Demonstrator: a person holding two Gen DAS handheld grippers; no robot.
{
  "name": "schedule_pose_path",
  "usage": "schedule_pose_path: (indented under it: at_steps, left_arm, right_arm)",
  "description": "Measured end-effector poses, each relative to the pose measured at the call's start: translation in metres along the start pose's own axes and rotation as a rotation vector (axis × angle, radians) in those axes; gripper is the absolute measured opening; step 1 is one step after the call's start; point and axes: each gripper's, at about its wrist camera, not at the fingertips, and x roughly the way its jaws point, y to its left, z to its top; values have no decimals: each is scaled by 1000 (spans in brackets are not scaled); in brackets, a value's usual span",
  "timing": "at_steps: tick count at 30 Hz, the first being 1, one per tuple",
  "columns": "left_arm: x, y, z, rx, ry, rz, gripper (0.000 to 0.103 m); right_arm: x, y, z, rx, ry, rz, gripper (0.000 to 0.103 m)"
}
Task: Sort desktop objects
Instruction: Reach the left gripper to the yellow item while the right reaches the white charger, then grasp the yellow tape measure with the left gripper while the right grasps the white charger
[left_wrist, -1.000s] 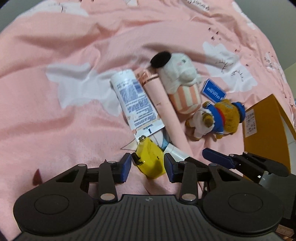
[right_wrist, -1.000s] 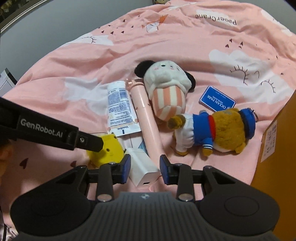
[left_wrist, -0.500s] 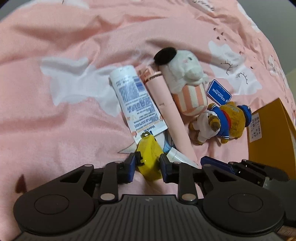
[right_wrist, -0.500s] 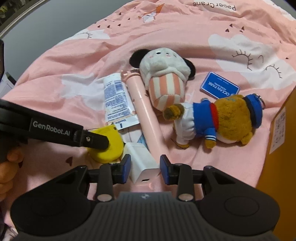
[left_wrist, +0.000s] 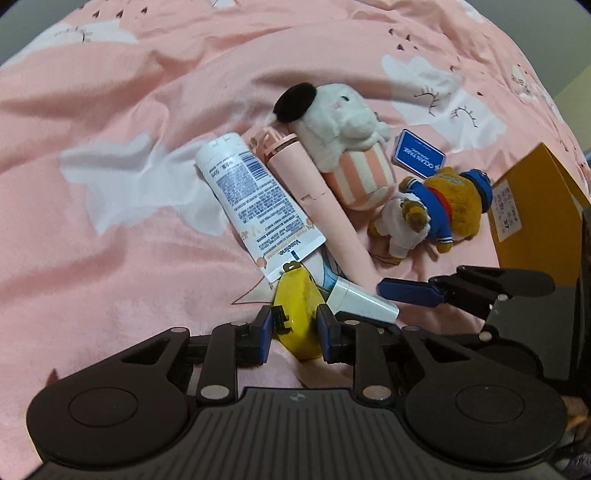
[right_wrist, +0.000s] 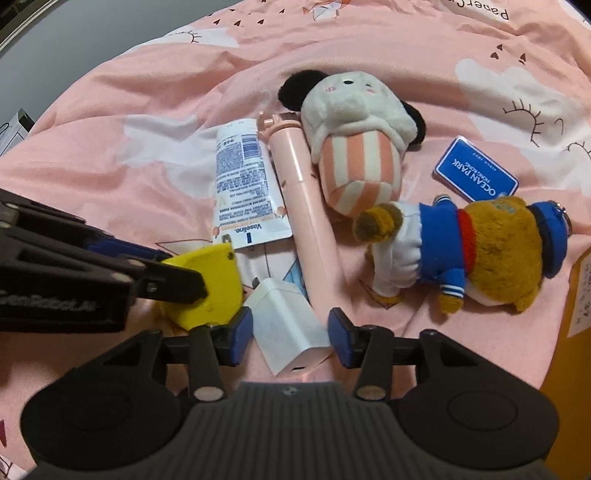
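Pink cloud-print bedsheet (left_wrist: 110, 229) carries everything; it's soft and creased, so things tilt and slide easily. Biggest risk: the clutter is packed tight w/ items touching. White plush w/ striped body (right_wrist: 354, 147) leans on the long pink plastic tube (right_wrist: 306, 206), which lies against the white Vaseline squeeze tube (right_wrist: 243, 188). Brown plush in blue sailor jacket (right_wrist: 469, 254) sits nearer the yellow cardboard box (left_wrist: 535, 221) at the sheet's right edge; blue Ocean Park card (right_wrist: 476, 173) just beyond it.

Left gripper (left_wrist: 293, 328) is closed down on the small yellow plastic gadget (left_wrist: 297, 314), pads touching both sides. It's rounded, so it could squirt out on lifting; its tip touches the Vaseline tube's crimped end, may drag it.

Right gripper (right_wrist: 291, 336) is partly open, holding nothing, fingers either side of the white charger block (right_wrist: 291, 328). The pink tube's end sits just beside the right finger, so closing could pinch both or skew the charger.
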Motion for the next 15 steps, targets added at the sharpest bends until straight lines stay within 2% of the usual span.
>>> schedule_pose_path:
  at_steps: [6, 9, 10, 12, 15]
  left_arm:
    - [2, 2, -2, -14, -2, -2, 31]
    - [5, 1, -3, -8, -2, -14, 32]
    - [5, 4, -3, -34, -7, -25, 32]
    - [6, 12, -2, -87, -3, -50, 32]
    - [2, 13, -4, -80, -8, -49, 31]
  right_arm:
    - [-7, -3, -3, 48, 32, 38, 50]
    - [-15, -11, -4, 131, 33, 74, 50]
    - [-17, -17, -4, 173, 33, 94, 50]
    - [-15, -25, -4, 224, 45, 111, 48]
    - [3, -32, -2, 303, 89, 119, 42]
